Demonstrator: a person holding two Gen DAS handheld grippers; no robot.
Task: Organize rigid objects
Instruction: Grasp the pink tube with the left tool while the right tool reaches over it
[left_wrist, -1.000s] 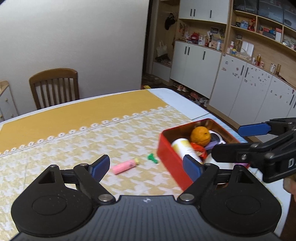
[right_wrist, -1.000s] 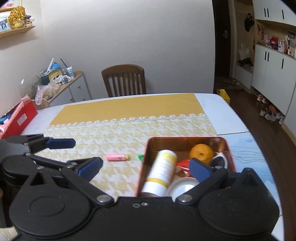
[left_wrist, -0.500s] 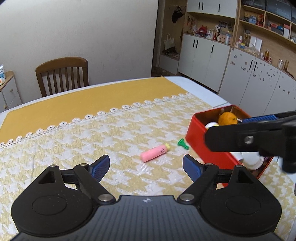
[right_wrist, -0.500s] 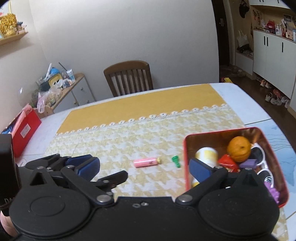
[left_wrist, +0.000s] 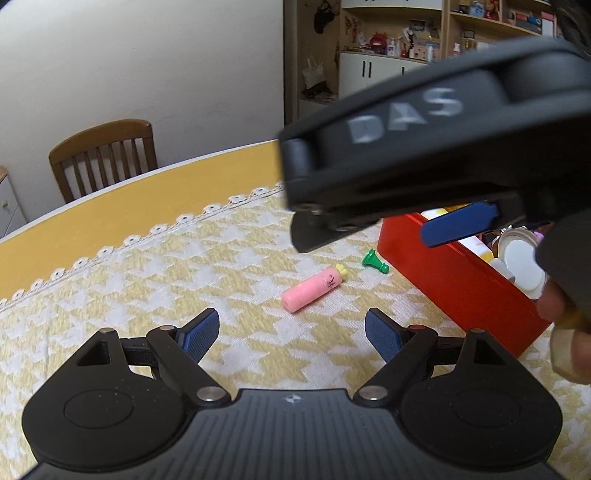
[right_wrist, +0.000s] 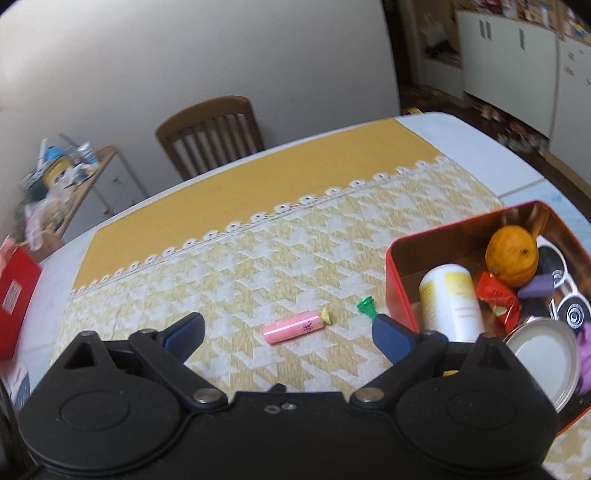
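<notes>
Change: right tongs (right_wrist: 288, 328) had swung across from over the red tin (right_wrist: 397, 280) toward the pink tube (right_wrist: 293, 326), and in the left view their black body now filled the upper right of the frame where a second ago they sat low at the right edge.
Right tongs: jaws closing, nothing between them yet; the tube lay ahead of the gap, lower centre of the right view.
Left tongs (left_wrist: 291, 330): spread wide, empty, lower over the worktop (left_wrist: 110, 295) than before, the tube now larger and near mid-frame.
Meaning: likely a reach for the tube, one of two strays outside the tin.
Pink tube: short pink cylinder with a yellow tip and a small dark mark, lying flat on the houndstooth cloth.
Green piece (right_wrist: 367, 308): small green peg, just right of the tube, near the tin's wall.
Tin: already crowded with an orange (right_wrist: 511, 256), a white bottle (right_wrist: 450, 299), a red packet and lids.
</notes>
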